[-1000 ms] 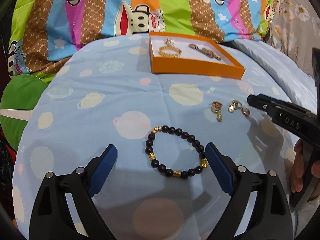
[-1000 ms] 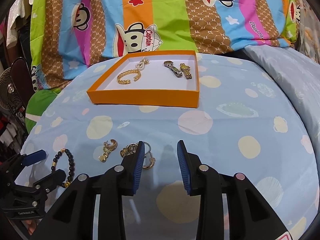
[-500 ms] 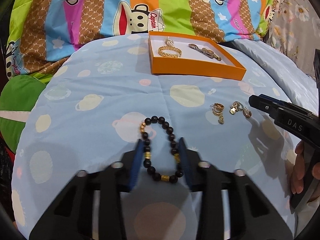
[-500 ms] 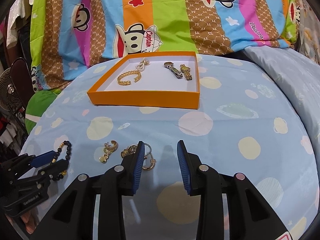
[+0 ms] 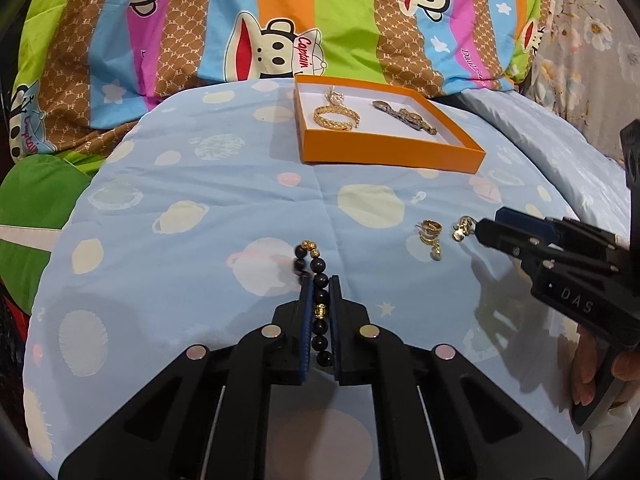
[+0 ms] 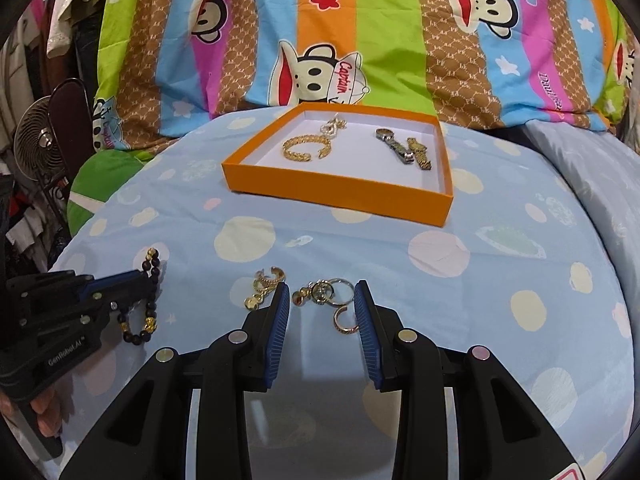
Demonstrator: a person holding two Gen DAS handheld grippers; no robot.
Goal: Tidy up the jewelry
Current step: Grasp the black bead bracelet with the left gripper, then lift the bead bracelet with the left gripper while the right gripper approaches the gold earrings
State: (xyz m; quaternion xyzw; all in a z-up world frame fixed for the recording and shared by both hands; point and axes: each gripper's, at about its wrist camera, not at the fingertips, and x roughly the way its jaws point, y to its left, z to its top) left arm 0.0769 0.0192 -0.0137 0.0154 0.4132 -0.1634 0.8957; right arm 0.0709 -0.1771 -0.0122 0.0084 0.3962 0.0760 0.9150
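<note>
Left wrist view. Your left gripper [image 5: 321, 300] has its blue pads pinched onto the black bead bracelet [image 5: 318, 280], which runs lengthwise between them; its far end with a gold bead pokes out past the fingertips over the blue dotted bedsheet [image 5: 200, 240]. Beyond, the orange tray [image 5: 384, 158] sits on the sheet and holds a gold woven bangle [image 5: 335, 118] on its left and a wristwatch [image 5: 404, 116] on its right. To the right, a gold earring cluster [image 5: 430, 236] lies on the sheet, and your right gripper [image 5: 490, 226] reaches in from the right edge with its tip just beside a second small gold piece [image 5: 462, 230]. From this side you cannot tell how far its jaws stand apart.

Right wrist view. Your right gripper [image 6: 322, 312] shows its jaws moderately apart, empty, straddling a ring cluster [image 6: 326, 294] of linked hoops and a gold ring on the sheet. The earring cluster [image 6: 266, 286] lies just outside the left finger. At the left edge, the left gripper [image 6: 144, 280] grips the bracelet [image 6: 146, 312], whose loose loop hangs below the pads. The tray [image 6: 340, 196] stands well beyond, bangle [image 6: 300, 148] and wristwatch [image 6: 404, 148] inside, against the striped cartoon quilt [image 6: 320, 40].
</note>
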